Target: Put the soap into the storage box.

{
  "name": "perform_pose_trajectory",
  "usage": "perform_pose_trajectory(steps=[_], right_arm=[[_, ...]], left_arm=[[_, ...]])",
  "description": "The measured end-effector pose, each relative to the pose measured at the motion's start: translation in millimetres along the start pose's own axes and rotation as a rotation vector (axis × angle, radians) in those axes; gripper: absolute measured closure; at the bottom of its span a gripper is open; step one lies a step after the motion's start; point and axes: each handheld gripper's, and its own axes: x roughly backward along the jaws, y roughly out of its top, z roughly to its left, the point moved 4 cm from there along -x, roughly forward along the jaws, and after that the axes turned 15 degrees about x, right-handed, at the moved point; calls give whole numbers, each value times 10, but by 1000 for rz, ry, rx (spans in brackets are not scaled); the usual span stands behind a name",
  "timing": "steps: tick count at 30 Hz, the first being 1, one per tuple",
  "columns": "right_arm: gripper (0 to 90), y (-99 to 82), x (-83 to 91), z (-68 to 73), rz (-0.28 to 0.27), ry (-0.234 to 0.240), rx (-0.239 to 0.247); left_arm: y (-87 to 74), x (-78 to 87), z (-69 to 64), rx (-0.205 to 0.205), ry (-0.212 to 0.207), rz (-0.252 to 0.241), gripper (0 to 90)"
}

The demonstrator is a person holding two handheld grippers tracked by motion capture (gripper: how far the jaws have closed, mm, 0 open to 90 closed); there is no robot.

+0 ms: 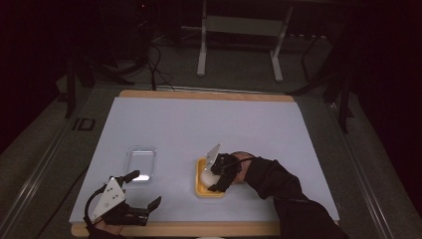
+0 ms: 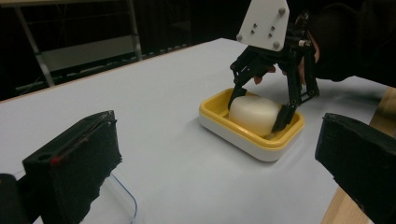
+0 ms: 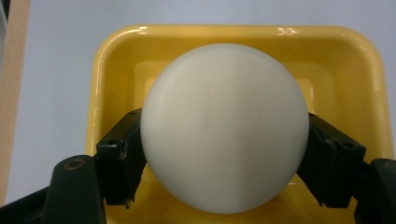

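No words, labels, brand marks or numbers could be read anywhere on the tabletop (image 1: 199, 119) or beside it.

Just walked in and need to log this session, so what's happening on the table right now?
A person is working with two handheld grippers. The right gripper has its jaws closed on either side of a white soap bar that sits in a yellow dish. The left gripper hangs open near the table's front edge, holding nothing, beside a clear plastic lid lying flat on the white table.
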Motion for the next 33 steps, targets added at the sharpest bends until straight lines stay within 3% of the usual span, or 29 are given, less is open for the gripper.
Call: perform_pose_trajectory(steps=[7,12,26,31,33], right_arm=[[243,1,-8,-16,12,-4,-17],[229,29,52,-37,-9,-6,-21],[209,65,394,-103,-57,-42,-52],[182,25,516,-112,-63,-51,-92],[175,2,563,-115,-65,-76,-109]], left_arm=[[-2,-3,-2,-2,-1,2,1],[-3,-5,-1,-4,-1,4,1],[-7,-9,-4,-8,-3,9,1],[-8,-13,-7,-7,-4,10,1],[-9,-18,-9,-6,-5,11,1]])
